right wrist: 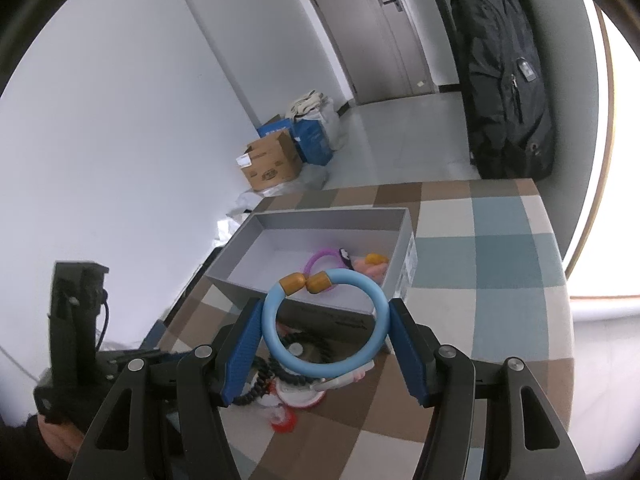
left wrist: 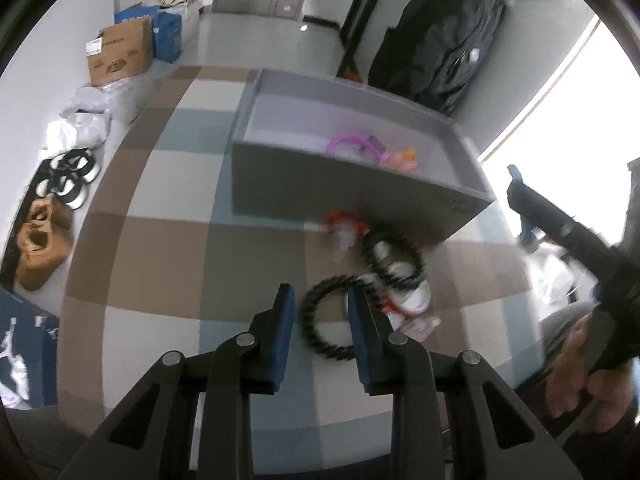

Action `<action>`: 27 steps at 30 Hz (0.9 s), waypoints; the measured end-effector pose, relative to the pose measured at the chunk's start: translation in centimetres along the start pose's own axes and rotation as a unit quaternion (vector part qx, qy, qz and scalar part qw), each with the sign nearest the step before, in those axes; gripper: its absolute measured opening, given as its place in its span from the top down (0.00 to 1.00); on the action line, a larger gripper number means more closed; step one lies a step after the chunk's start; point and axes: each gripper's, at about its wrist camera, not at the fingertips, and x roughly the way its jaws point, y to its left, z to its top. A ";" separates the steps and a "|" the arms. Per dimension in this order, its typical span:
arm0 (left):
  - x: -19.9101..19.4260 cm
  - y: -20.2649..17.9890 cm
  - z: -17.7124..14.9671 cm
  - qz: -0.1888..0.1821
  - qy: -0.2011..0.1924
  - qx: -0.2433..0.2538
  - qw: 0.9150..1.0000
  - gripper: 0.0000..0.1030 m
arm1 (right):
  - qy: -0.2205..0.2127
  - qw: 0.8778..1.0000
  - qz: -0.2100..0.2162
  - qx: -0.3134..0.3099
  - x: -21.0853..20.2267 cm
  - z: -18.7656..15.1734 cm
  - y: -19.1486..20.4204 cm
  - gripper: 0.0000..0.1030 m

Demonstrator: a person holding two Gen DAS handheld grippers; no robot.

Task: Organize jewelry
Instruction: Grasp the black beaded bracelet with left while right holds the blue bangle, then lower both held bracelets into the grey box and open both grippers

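My right gripper point(right wrist: 325, 312) is shut on a light blue bangle point(right wrist: 280, 346) with two amber end beads, held above the table in front of the grey box point(right wrist: 406, 240). The box holds a purple ring point(right wrist: 320, 258) and pink and orange pieces point(right wrist: 372, 266); it also shows in the left wrist view point(left wrist: 360, 196). My left gripper point(left wrist: 322, 300) is open, its fingers on either side of a black beaded bracelet point(left wrist: 316, 320) lying on the checked cloth. A second black bracelet point(left wrist: 394, 258) and red-white trinkets point(left wrist: 344, 226) lie beside it.
The checked cloth point(left wrist: 160, 248) covers the table. On the floor lie cardboard boxes point(left wrist: 120, 54), shoes point(left wrist: 40, 240) and plastic bags. A black backpack point(right wrist: 508, 80) hangs past the table's far edge. The right gripper's handle and hand point(left wrist: 576, 256) show at the right.
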 end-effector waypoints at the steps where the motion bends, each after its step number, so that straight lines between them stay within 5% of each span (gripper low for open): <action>1: 0.2 0.1 -0.1 -0.005 0.007 0.002 1.000 0.79 | 0.000 1.000 0.001 0.000 0.1 0.1 0.0 0.40; 7: 1.5 -1.1 0.0 0.044 0.015 0.050 0.998 0.80 | -0.003 1.000 0.008 -0.004 0.0 0.3 0.3 0.40; 10: 2.0 -2.3 0.1 0.087 0.012 0.092 0.992 0.90 | -0.005 1.000 0.009 -0.007 -0.2 0.4 0.4 0.40; 14: 1.9 -1.9 0.6 0.068 0.015 0.078 0.995 0.95 | -0.012 1.000 0.015 -0.003 -0.4 0.8 0.1 0.40; 21: -2.3 -1.7 1.8 0.044 -0.072 0.065 0.994 0.95 | -0.020 0.999 0.028 0.006 -0.5 1.6 -0.2 0.40; 27: -3.2 -1.8 3.7 0.015 -0.102 0.043 0.994 0.95 | -0.021 0.999 0.032 0.000 0.1 2.5 -0.1 0.40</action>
